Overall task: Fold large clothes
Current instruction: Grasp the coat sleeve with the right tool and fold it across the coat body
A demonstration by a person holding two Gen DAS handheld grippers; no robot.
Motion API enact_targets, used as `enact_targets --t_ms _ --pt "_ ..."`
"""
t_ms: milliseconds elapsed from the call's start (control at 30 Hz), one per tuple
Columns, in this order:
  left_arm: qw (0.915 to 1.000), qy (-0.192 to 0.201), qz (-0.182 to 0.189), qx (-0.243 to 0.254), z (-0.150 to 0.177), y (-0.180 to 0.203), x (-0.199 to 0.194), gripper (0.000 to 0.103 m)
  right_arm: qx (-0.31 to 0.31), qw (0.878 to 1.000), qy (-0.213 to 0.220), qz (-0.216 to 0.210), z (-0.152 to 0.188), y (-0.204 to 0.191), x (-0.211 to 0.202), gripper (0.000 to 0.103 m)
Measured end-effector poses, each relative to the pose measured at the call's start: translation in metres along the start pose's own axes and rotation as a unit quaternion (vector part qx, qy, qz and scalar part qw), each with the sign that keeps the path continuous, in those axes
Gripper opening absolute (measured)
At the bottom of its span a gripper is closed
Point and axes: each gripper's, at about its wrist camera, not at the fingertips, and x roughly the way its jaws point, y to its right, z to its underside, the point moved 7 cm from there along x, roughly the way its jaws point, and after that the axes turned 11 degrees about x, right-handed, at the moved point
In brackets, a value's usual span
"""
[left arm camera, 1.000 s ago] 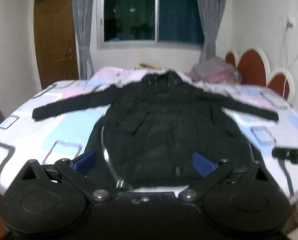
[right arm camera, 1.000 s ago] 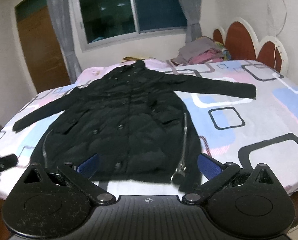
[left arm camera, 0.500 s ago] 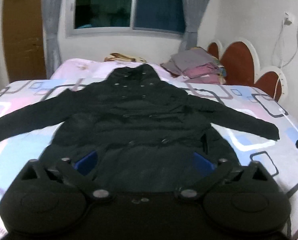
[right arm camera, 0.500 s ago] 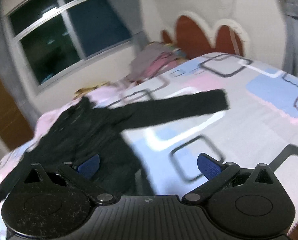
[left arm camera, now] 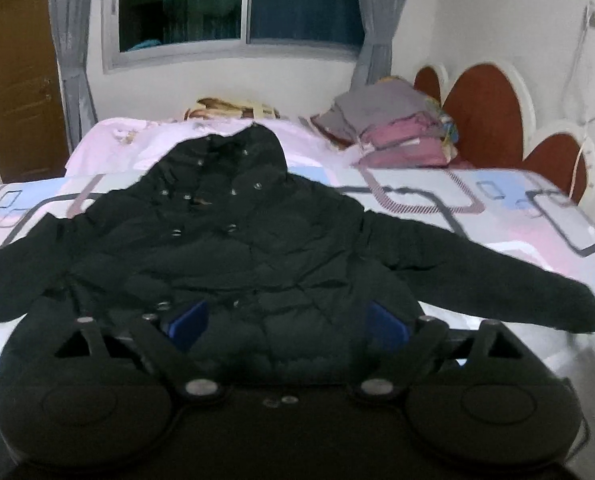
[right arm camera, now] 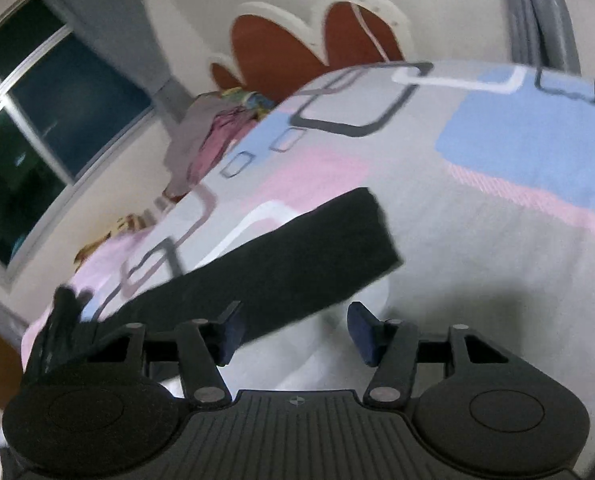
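A black hooded puffer coat [left arm camera: 233, 248] lies flat on the bed with both sleeves spread out. My left gripper [left arm camera: 287, 322] hangs over the coat's chest, its jaws wide and closing, the blue pads [left arm camera: 187, 320] pressing on nothing. The right wrist view is tilted and shows the coat's right sleeve [right arm camera: 281, 268] running to its cuff. My right gripper [right arm camera: 295, 334] hovers just short of that sleeve near the cuff. Its jaws are closing, with only a strip of sleeve and bedsheet seen between them and no grip.
The bedsheet [left arm camera: 497, 208] has pink, blue and grey squares. A pile of folded clothes [left arm camera: 393, 128] sits by the red scalloped headboard [left arm camera: 485, 116]. A window [left arm camera: 237, 4] with grey curtains is behind the bed, and a wooden door [left arm camera: 13, 72] stands at the left.
Both grippers moved forward over the bed. The left went from the hem to the chest. The right swung and rolled toward the right sleeve's cuff, and its jaws narrowed.
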Motion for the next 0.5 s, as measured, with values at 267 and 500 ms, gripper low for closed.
enact_targets --t_ms 267,500 --pt "0.9987 -0.047 0.002 0.021 0.005 0.020 0.055 0.088 0.064 0.998 -0.011 -0.021 -0.006 0.035 0.050 0.056" --pt "0.9972 -0.061 0.011 0.042 0.002 0.013 0.084 0.099 0.041 0.999 0.016 0.001 -0.014 0.027 0.061 0.056"
